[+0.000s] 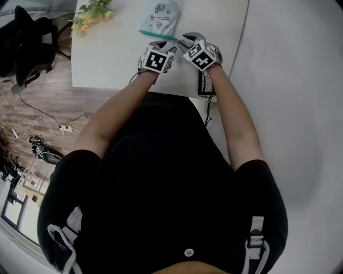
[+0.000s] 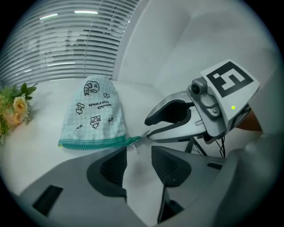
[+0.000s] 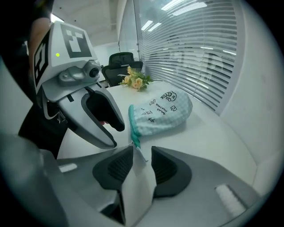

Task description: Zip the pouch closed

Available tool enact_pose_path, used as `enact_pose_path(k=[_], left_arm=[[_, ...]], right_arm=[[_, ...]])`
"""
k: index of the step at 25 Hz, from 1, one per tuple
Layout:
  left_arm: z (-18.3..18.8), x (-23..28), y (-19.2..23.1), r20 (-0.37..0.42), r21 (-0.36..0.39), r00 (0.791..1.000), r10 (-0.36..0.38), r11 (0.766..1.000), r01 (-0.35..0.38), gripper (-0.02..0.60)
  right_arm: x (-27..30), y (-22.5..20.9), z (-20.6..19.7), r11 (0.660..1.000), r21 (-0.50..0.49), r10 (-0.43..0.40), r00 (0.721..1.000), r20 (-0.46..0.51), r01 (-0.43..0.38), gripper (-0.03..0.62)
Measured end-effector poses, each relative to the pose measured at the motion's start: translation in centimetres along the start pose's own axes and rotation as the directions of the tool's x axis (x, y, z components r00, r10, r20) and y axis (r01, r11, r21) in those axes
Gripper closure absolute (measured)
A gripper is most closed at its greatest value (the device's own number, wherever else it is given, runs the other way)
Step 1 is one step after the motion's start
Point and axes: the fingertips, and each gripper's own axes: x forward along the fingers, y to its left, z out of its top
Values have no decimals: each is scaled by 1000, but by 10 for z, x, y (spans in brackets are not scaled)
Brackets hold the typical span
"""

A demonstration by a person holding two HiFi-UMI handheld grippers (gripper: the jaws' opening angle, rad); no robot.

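Note:
A pale green checked pouch (image 1: 161, 17) with cartoon prints lies on the white table (image 1: 107, 59), its teal zipper edge (image 1: 158, 35) towards me. My left gripper (image 1: 162, 46) and right gripper (image 1: 186, 40) stand side by side just short of the zipper's right end. In the left gripper view the pouch (image 2: 95, 115) lies ahead and the small metal pull (image 2: 134, 146) hangs just off the open left gripper (image 2: 138, 160), with the right gripper (image 2: 146, 129) at the zipper's end. In the right gripper view the pull (image 3: 138, 150) lies in the gap of the right gripper (image 3: 142, 163), untouched by the pads.
A bunch of yellow flowers (image 1: 91, 13) lies at the table's far left. A black office chair (image 1: 27, 45) stands off the table's left side, above cables on the wooden floor. A dark stand (image 1: 205, 85) is at the table's near edge. Window blinds (image 2: 66, 40) run behind the table.

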Motion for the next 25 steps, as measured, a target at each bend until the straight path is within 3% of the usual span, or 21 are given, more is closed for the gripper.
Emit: enact_pose_path(k=[10,18,25], left_arm=[[-10,17,8,-41,-5,999,24,1000,-24,417],[-10,24,6,-49,9,999,14,1000,-13,420],[-12,28,10,-58,-6,998,21,1000,-21,449]], right_arm=[[18,5,-12,999,-42,25,999,-43,-26,490],[13,7,-10,999,-24,24,999,-27,-25,565],[13,16,-5,997,-14,71,997,4,-71,579]])
